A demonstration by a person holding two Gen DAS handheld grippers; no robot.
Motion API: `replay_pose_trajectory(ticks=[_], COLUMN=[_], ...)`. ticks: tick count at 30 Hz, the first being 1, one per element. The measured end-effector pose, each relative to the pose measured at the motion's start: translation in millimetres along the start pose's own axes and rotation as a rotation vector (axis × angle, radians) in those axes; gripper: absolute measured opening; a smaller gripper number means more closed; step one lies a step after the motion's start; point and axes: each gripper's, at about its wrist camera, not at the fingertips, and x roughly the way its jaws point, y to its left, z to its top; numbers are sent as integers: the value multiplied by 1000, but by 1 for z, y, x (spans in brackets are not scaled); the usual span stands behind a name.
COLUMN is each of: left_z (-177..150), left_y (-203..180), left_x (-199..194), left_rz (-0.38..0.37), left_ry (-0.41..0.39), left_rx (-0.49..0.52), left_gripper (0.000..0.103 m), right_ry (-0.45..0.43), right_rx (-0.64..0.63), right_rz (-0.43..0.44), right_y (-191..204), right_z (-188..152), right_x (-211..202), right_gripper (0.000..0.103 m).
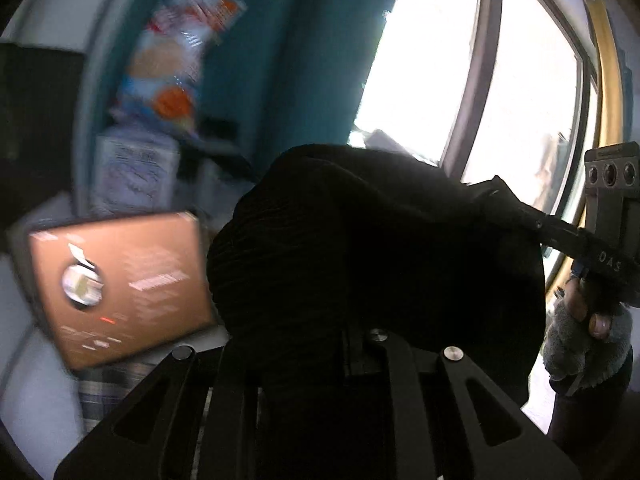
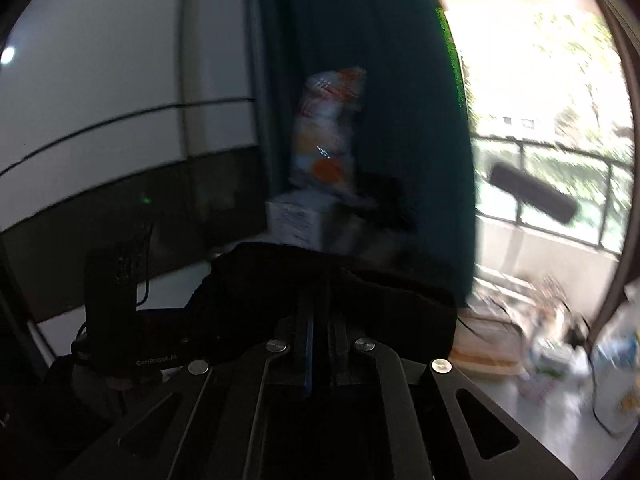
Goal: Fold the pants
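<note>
The left hand-held gripper [image 1: 316,344] has its jaws nearly closed on a bunch of black cloth, the pants [image 1: 376,248], which bulge up in a dark mound right in front of its camera and hide the fingertips. From that mound the fabric stretches to the right, where the right hand-held gripper [image 1: 508,204] pinches its far end, gripped from below by a hand [image 1: 588,320] in a grey fingerless glove. In the right wrist view the right hand-held gripper [image 2: 320,312] shows its two fingers pressed together with the pants [image 2: 320,280] clamped between them, the cloth draped across the fingers and running left towards the left hand-held gripper [image 2: 208,320]. The garment hangs lifted between the two tools, clear of any surface that can be seen. Beyond it, to the left, lies a brown box [image 1: 120,284] with a round white mark, blurred. Farther back a white carton [image 1: 136,176] stands with an orange and white plastic bag [image 1: 180,60] on top, both against a teal curtain [image 1: 312,60]. To the right of the curtain a bright window [image 1: 520,100] opens on a balcony railing [image 2: 560,152] and greenery, with clutter too blurred to tell on the floor below.
</note>
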Motion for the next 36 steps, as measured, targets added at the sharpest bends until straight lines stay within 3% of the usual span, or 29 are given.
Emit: replay_pose_trajectory(ticks=[5,9,12,17,19,23,28,36], left_z=[17,6,-13,-75,-85,-83,-77,-83], left_y=[12,36,56,77,80,91,87,70], left_x=[-31,-18,27,129,140,143,123,95], left_rz=[78,111,106,99,126,145,211,246], left_ry=[-46,13,159,439,458,463,456,498], left_rx=[25,7,-9,-18,-12,-24,31,149], left_gripper=[15,15,15,18,28,46,49,50], right_ry=[-64,-14,76,307,390,446,435,445], right_rx=[-31,22,68,200,265,263,199,157], right_rz=[68,73,24,-90,-99,-112,-152,-170], right_y=[31,21,1,-57,-72,-70,-63,-52], right_z=[31,20,-12,-109,-146,-185,-181,-170], right_x=[13,48,82,129,136,140,134,113], right_gripper=[3,3,3,3,3,3,3,6])
